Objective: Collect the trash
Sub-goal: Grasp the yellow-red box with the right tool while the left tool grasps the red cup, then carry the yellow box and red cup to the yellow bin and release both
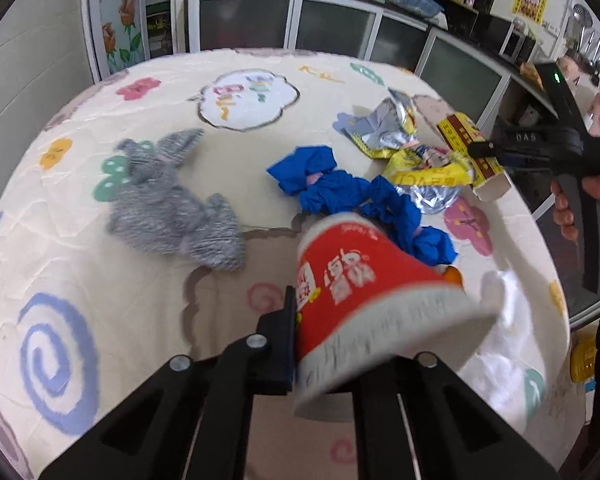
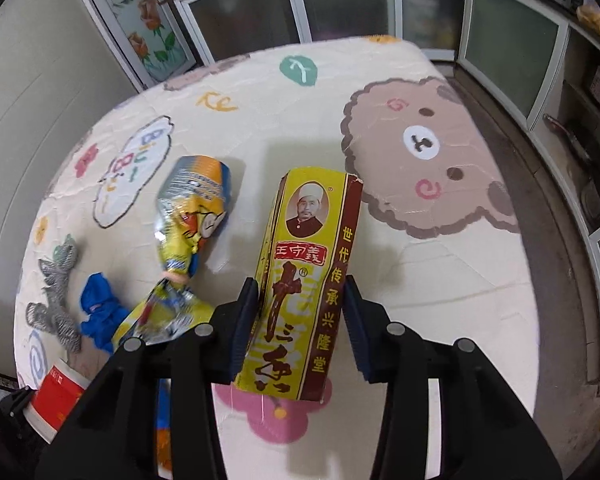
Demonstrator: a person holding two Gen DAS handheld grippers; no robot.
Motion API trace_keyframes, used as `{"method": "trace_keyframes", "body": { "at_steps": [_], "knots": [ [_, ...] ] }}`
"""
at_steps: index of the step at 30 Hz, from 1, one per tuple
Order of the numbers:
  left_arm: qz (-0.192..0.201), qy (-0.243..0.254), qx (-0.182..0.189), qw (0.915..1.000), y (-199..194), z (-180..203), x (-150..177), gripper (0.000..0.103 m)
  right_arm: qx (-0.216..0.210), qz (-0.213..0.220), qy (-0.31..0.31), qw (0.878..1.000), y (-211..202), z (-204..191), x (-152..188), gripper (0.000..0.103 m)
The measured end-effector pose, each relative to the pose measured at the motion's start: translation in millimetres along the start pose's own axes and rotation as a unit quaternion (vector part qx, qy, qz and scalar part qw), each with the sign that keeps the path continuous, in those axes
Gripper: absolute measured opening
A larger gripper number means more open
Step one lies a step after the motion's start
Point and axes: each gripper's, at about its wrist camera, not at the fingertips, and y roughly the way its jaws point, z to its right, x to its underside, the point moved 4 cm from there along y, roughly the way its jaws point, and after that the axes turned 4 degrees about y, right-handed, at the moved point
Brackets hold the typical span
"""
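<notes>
Left gripper pinches the tilted red cup's rim, which may slip; right gripper clamps the yellow box.

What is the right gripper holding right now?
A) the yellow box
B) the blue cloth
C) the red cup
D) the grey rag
A: in the right wrist view the right gripper has its pads pressed on both sides of the yellow box, lifted clear of the table.
</notes>
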Motion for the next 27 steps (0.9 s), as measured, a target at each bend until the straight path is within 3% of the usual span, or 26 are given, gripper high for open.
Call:
{"method": "trace_keyframes", "body": {
  "at_steps": [10,16,20,23,27],
  "knots": [
    [0.035,0.025,0.004,0.9991,-50.5,-0.6,20.9,0.004,-0.046,0.053,0.03,0.997,-90.7,19.4,64.1,0.041],
    [0.055,0.072,0.035,0.9953,-74.0,44.8,28.6,0.004,-0.05,0.082,0.056,0.994,-146.3,52.9,127.4,0.041],
    [0.059,0.123,0.071,0.9881,-80.6,96.7,34.1,0.004,-0.024,0.106,0.088,0.99,-185.4,94.2,183.3,0.041],
    [0.062,0.168,0.106,0.9781,-83.1,145.7,41.5,0.004,-0.002,0.118,0.116,0.986,-205.6,125.6,223.1,0.041],
    [0.054,0.241,0.16,0.9557,-81.6,223.8,60.5,0.004,0.064,0.123,0.159,0.977,-227.2,173.1,293.1,0.041]
  ]
}}
